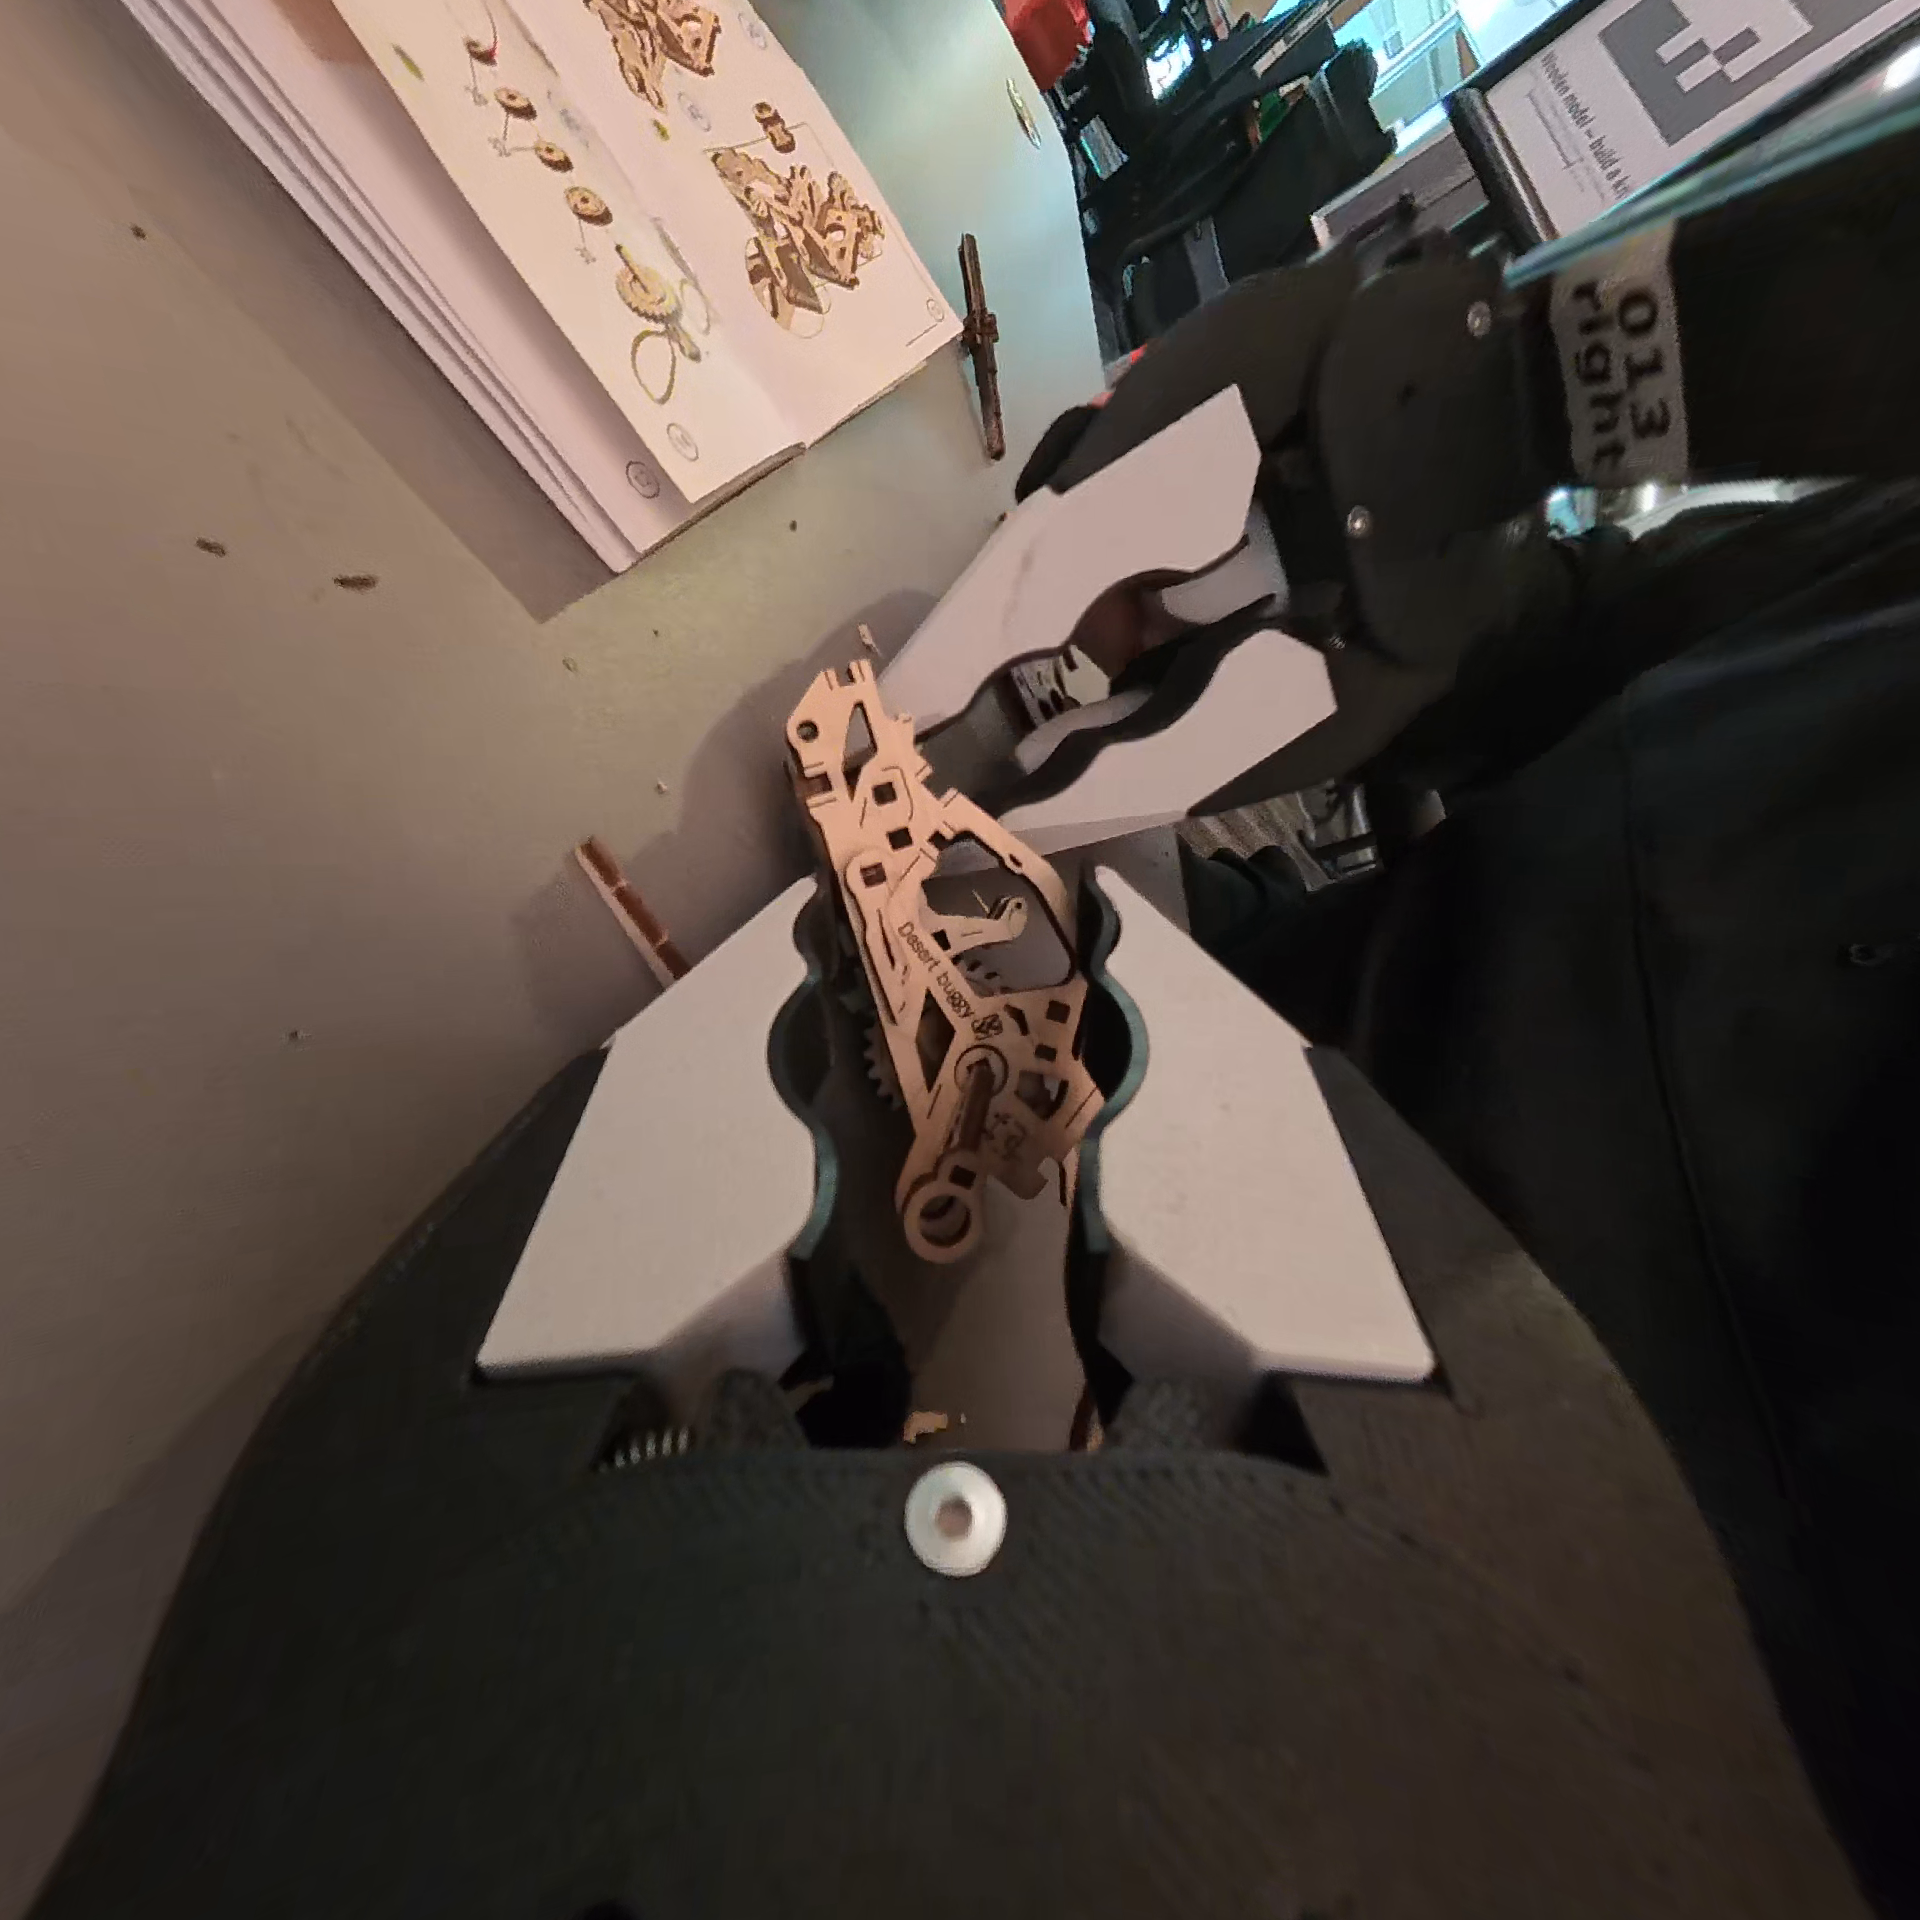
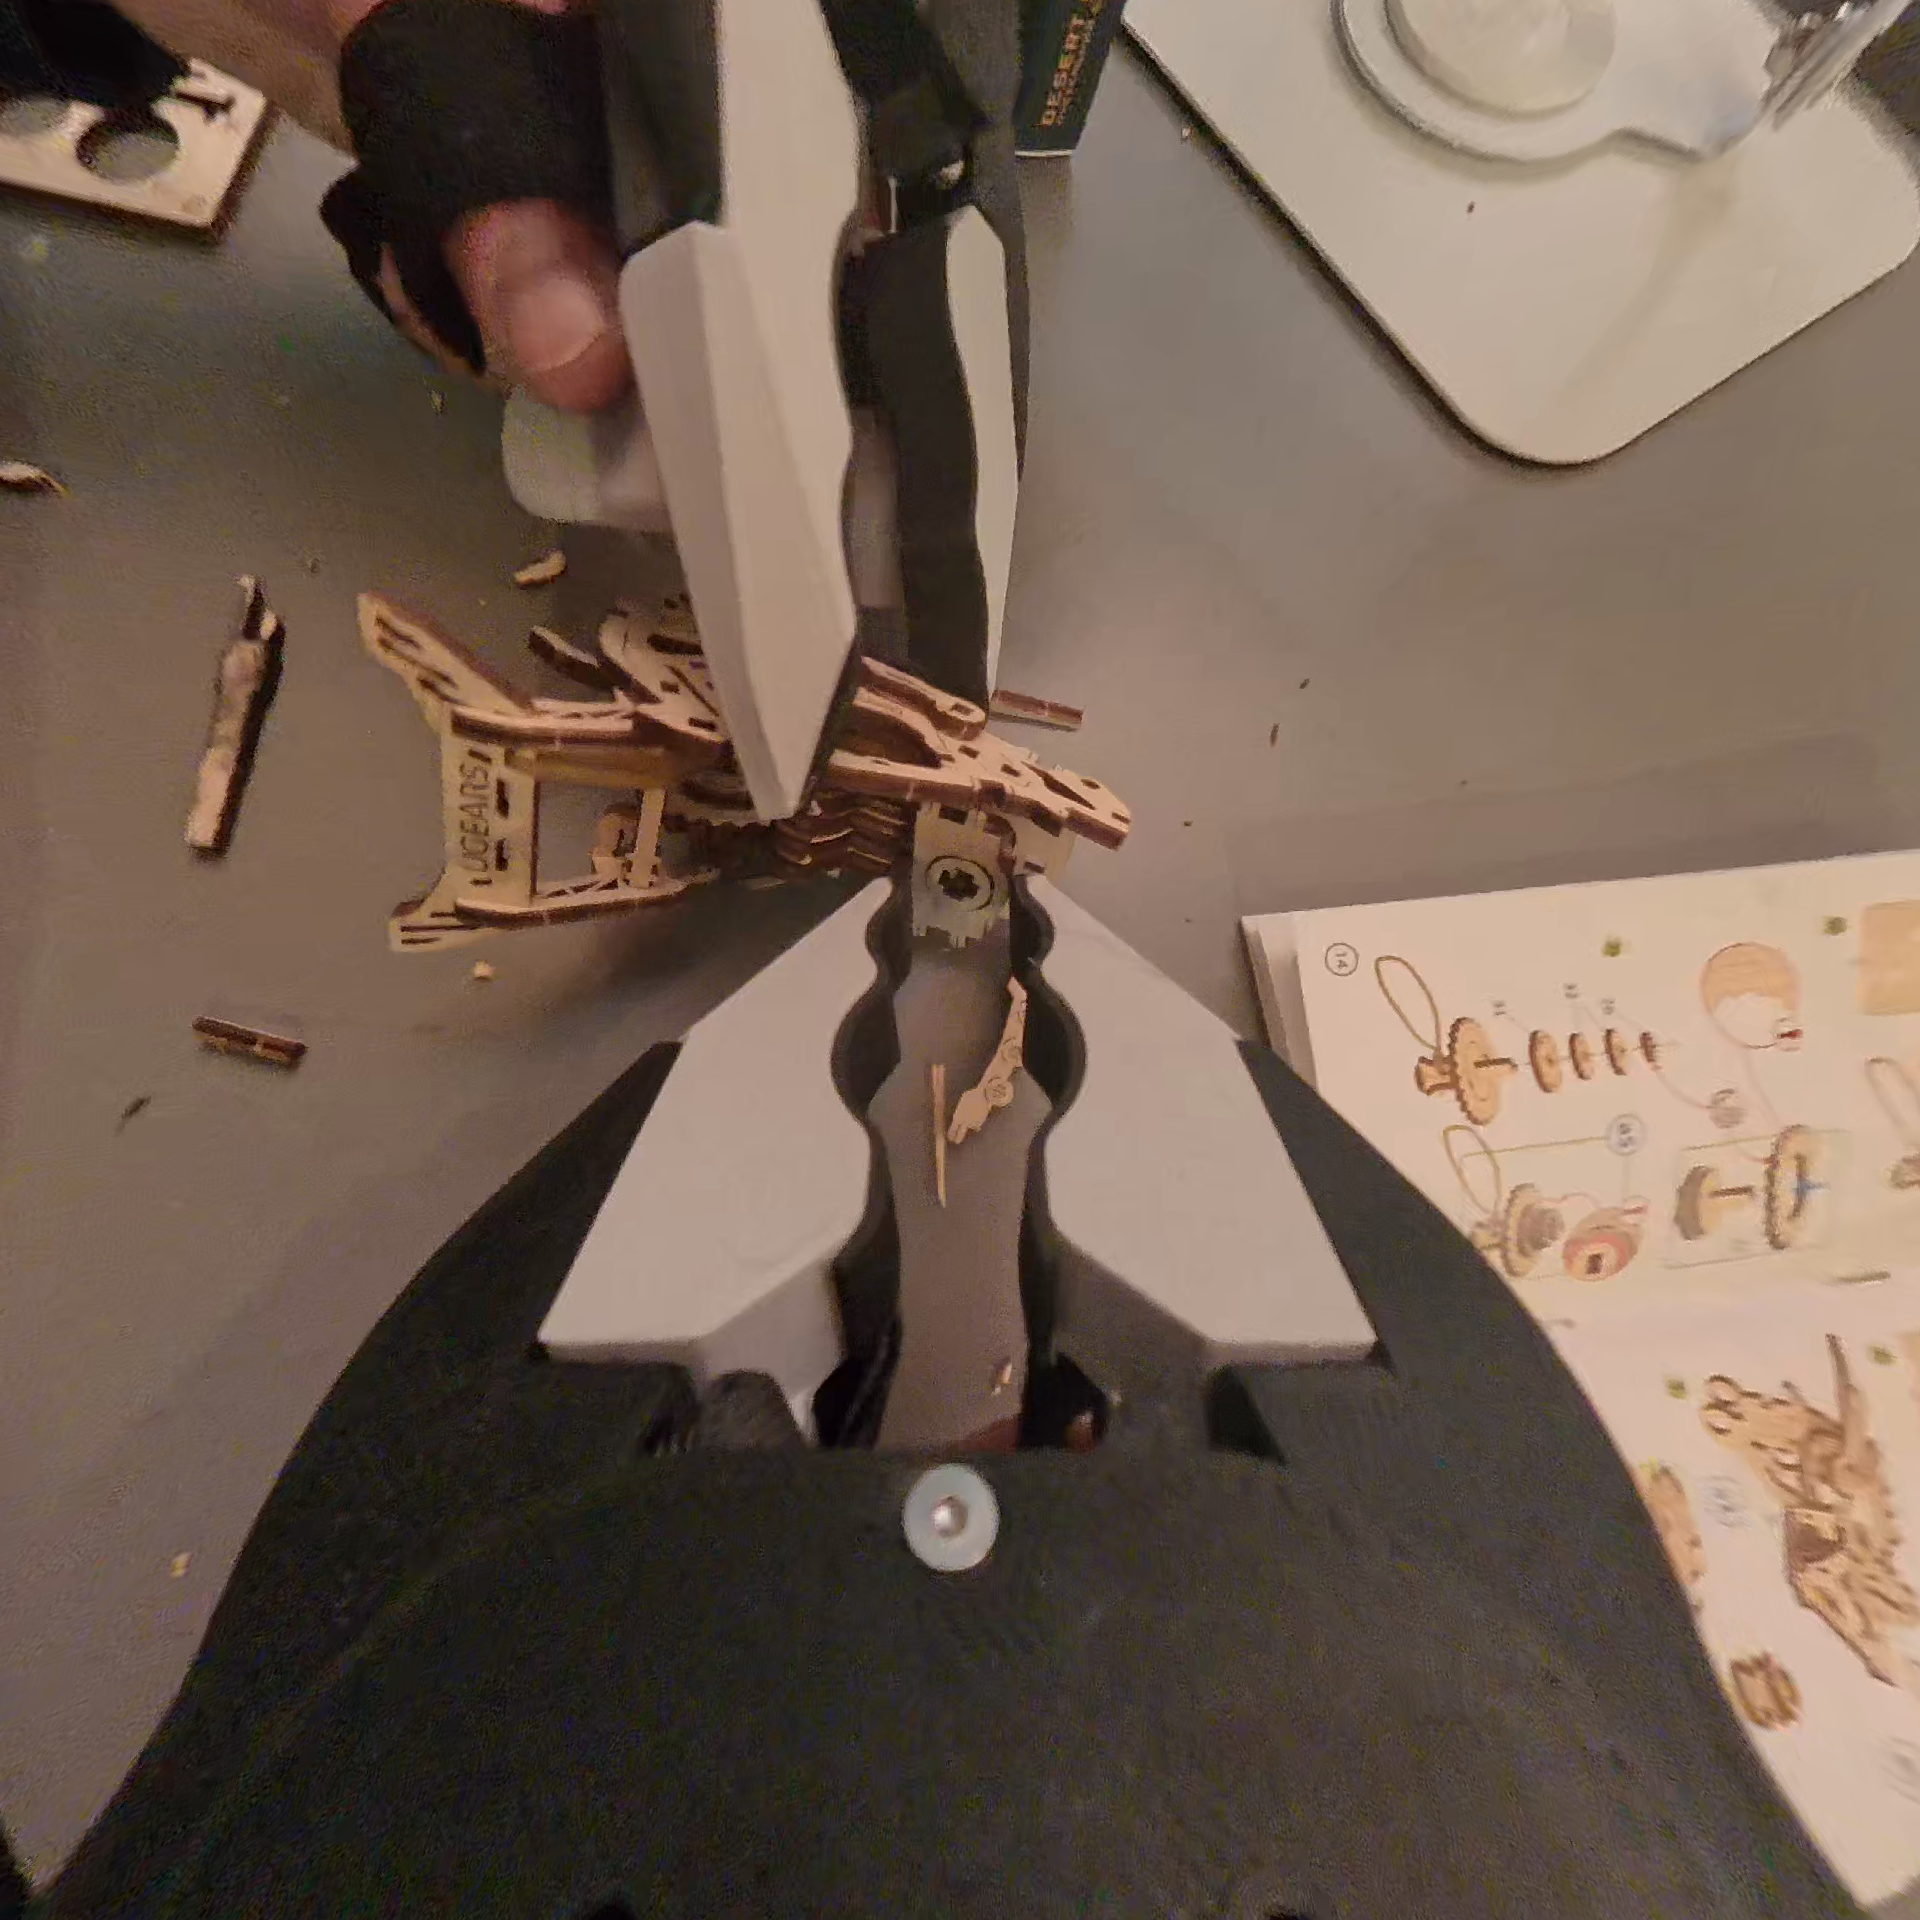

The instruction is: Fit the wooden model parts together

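Observation:
The wooden model frame (image 1: 935,987) is a pale laser-cut chassis with gears inside. My left gripper (image 1: 956,894) is shut on its middle and holds it tilted. In the right wrist view the model (image 2: 582,800) sits just above the grey table, and the left gripper (image 2: 883,727) comes down on it from above. My right gripper (image 2: 956,883) is shut on a small wooden part (image 2: 956,891) with a hub hole, and presses it against the model's near edge. In the left wrist view the right gripper (image 1: 925,743) meets the model's far end.
An open instruction booklet (image 2: 1610,1195) lies right of the model and also shows in the left wrist view (image 1: 623,260). Loose wooden scraps (image 2: 234,717) and offcuts (image 2: 249,1039) lie at the left. A white flat base (image 2: 1558,312) sits at the far right. A gloved hand (image 2: 499,208) holds the left gripper.

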A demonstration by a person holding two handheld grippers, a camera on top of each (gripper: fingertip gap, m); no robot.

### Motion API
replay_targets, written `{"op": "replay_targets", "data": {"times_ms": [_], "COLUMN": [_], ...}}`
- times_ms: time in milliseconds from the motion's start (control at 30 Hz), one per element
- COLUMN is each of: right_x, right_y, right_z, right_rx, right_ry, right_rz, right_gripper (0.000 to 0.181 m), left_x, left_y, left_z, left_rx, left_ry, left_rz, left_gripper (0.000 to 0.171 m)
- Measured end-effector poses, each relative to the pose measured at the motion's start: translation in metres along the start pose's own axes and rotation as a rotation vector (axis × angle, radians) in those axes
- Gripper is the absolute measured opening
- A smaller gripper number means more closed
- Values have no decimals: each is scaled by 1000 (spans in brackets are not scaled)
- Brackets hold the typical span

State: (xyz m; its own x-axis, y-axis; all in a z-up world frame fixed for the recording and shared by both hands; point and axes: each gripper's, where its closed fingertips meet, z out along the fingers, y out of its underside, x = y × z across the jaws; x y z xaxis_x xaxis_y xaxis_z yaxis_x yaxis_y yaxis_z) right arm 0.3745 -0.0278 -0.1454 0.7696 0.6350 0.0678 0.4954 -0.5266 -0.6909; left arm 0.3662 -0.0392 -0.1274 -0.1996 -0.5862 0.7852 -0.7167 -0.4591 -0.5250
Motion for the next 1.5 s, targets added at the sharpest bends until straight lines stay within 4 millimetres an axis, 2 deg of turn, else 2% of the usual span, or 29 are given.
{"op": "replay_targets", "data": {"times_ms": [200, 567, 800, 967, 1267, 1500], "right_x": [2, 5, 5, 3, 4, 7], "right_y": [-1, -6, -10, -12, -14, -19], "right_z": [1, 7, 11, 14, 15, 4], "right_rx": [-46, -100, -127, -155, -135, -25], "right_ry": [-80, -131, -142, -166, -145, -75], "right_rz": [136, 120, 113, 114, 92, 82], "right_gripper": [15, 15, 15, 16, 17, 18], "left_x": [-1, -6, -8, -13, -15, -16], "left_y": [-2, -5, -7, -3, -3, -5], "left_z": [0, -5, -11, -12, -15, -17], "left_rx": [13, 25, 14, -23, 6, 27], "left_ry": [-37, -59, -96, -124, -73, -37], "left_rz": [33, 38, 28, 12, -18, -53], "left_gripper": [45, 48, 61, 49, 47, 46]}}
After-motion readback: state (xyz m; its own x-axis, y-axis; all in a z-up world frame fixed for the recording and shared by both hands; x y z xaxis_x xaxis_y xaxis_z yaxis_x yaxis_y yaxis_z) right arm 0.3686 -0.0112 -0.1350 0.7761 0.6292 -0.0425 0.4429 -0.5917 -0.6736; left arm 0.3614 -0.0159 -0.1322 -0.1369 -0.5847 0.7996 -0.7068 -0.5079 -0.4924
